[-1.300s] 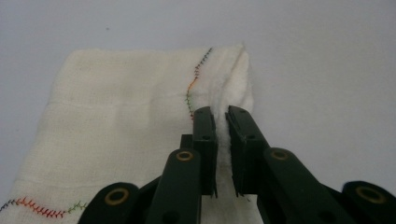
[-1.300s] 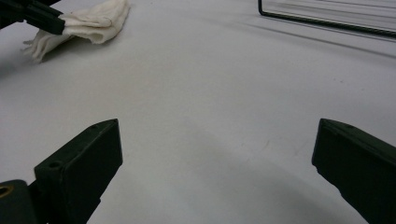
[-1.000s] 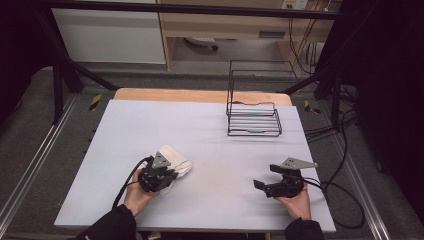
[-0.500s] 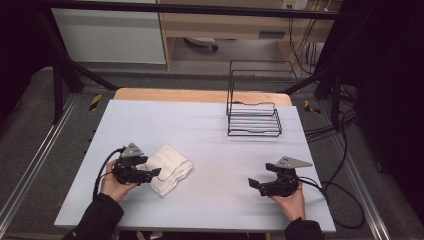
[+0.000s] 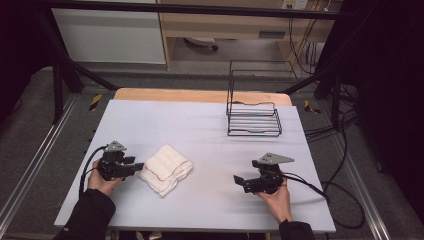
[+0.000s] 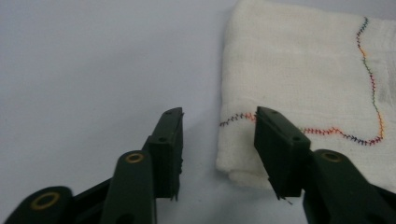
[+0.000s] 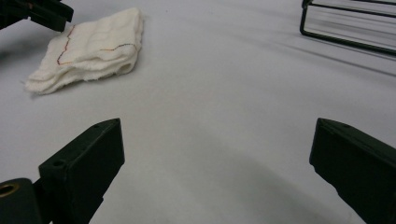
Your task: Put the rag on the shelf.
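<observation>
Two claws are working low over the bench [image 5: 210,125]. My left claw [image 5: 136,167] is sitting just beside the folded white cloth [image 5: 166,169], its jaws having just been closing, parted with nothing between them; one is overlapping the cloth's near corner. My right claw [image 5: 240,181] is hovering well apart, released, jaws wide. Wire rack [image 5: 253,119] is standing at the far right.

A black wire rack [image 5: 253,116] stands upright at the far right of the pale grey surface [image 5: 200,125], beyond which a white cabinet [image 5: 110,35] sits on the floor.
</observation>
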A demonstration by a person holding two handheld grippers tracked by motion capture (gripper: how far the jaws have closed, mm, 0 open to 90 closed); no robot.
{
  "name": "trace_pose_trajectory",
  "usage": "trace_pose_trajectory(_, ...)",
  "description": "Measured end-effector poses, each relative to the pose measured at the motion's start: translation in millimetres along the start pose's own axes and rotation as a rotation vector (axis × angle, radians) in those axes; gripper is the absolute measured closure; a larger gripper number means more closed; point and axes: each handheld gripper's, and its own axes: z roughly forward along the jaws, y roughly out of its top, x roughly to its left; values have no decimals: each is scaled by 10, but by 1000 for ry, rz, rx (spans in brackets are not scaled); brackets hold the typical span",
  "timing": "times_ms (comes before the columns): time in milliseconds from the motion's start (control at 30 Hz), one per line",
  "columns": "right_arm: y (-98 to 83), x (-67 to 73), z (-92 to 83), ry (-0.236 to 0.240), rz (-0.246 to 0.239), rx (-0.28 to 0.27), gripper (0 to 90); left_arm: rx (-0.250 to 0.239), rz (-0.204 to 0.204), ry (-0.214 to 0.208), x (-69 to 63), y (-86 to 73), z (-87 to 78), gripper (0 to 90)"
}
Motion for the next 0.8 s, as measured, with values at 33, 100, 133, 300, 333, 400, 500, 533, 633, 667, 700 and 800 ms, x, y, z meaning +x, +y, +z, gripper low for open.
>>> trace_pose_trajectory(33,45,52,54,2,-5,-4,52,4,-4,1,-9,-3,12,577)
trace_pose_trajectory(100,94,107,117,4,-10,-6,70,4,-6,-11,-15,-6,25,621)
trace_pose_trajectory(133,94,107,117,4,-10,-6,70,2,-11,-16,-15,-8,28,621)
trace_pose_trajectory(300,213,264,324,26,-29,-1,100,0,-10,-23,-44,-24,59,688)
trace_pose_trajectory(333,236,299,367,27,-37,4,105,1,-5,-22,-56,-24,60,712)
trace_pose_trajectory(400,304,406,510,34,-67,15,125,4,8,-11,-75,-24,68,725)
trace_pose_trajectory(500,362,501,664,45,-74,31,159,4,-12,-20,-78,-32,80,734)
trace_pose_trajectory(533,383,528,717,50,-72,40,169,4,-12,-20,-78,-32,80,734)
trace_pose_trajectory(633,436,591,876,54,-63,54,204,10,-21,-30,-66,-31,82,746)
trace_pose_trajectory(667,452,609,927,56,-56,56,216,11,-26,-30,-69,-29,83,757)
trace_pose_trajectory(700,452,609,927,56,-56,56,216,13,-26,-28,-75,-27,82,757)
trace_pose_trajectory(800,493,649,1056,31,-44,65,277,19,-20,-21,-95,-19,79,779)
